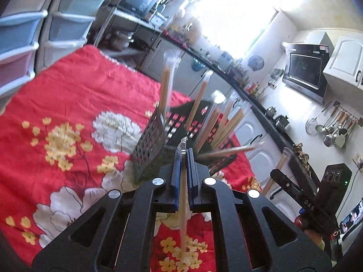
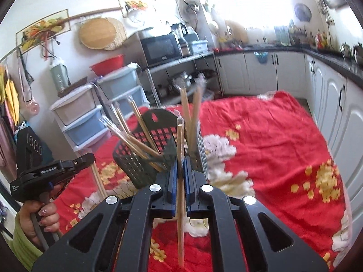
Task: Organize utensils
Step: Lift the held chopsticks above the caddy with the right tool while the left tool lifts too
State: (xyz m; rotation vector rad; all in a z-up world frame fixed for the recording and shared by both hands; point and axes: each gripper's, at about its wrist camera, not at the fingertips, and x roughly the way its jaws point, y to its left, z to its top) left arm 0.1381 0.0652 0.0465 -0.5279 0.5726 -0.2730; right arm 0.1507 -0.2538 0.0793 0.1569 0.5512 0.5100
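While jaws pinch chopsticks — rack beyond.

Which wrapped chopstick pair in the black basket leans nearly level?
In the left wrist view, the wrapped chopstick pair poking rightward over the black basket rim; others stand steeper.

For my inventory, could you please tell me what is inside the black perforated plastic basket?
Wrapped wooden chopsticks stand inside the black perforated plastic basket; its bottom is hidden.

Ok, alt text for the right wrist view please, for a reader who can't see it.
The right gripper is shut on a wrapped pair of chopsticks, held upright before a black utensil basket of more chopsticks on a red floral cloth. At left, a hand holds the left gripper in a kitchen.
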